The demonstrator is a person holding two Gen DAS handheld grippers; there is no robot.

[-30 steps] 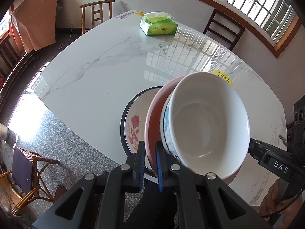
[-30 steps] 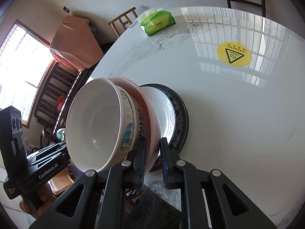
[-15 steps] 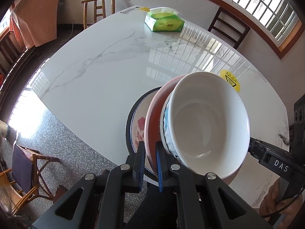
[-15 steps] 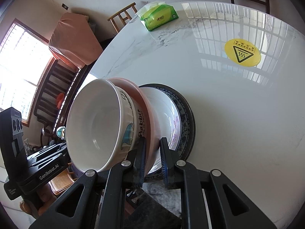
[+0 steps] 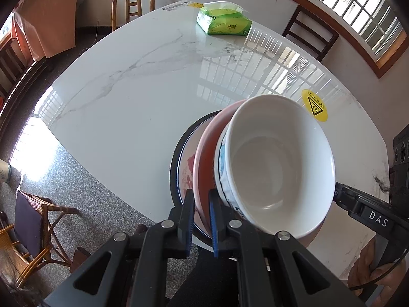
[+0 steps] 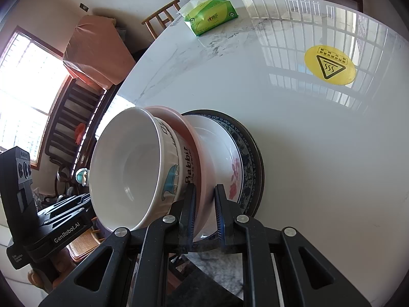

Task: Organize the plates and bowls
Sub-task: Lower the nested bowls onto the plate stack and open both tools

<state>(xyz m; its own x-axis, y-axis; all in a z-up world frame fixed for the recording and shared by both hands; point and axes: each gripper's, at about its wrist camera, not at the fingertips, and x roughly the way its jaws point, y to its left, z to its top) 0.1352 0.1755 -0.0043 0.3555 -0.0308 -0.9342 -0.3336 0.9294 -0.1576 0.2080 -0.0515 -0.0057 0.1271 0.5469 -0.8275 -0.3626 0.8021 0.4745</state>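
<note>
**Pink plate and rabbit bowl carried further over the table, both grippers clamped on the rim**

Pink shallow ceramic plate (image 5: 204, 153), with the white ceramic bowl printed "Rabbit" (image 5: 278, 163) sitting in it, hangs tilted just above the flower-painted white dish (image 6: 230, 158) and its dark blue-patterned rim plate (image 6: 251, 153) on the white marble table (image 5: 133, 97). Compared with a second ago, the green tissue pack (image 5: 223, 23) and the round yellow warning sticker (image 5: 315, 105) sit lower and larger in both wrist views, so the pair has travelled forward, toward twelve o'clock, while the grip on the stack looks the same. My reading: the lift is over and the carry toward the stack below is nearly finished; lowering is what remains.

The left gripper (image 5: 199, 209) has its fingers drawn narrow, pinching the pink plate's rim at its six o'clock edge. The right gripper (image 6: 205, 204) shows a slightly wider gap, yet the same rim runs between its blue pads (image 6: 191, 204), the inner one pressed close to the bowl's wall. Each tool appears in the other's view, at four o'clock and eight o'clock. With the bowl leaning, it could slide if either side lets go early.
</note>
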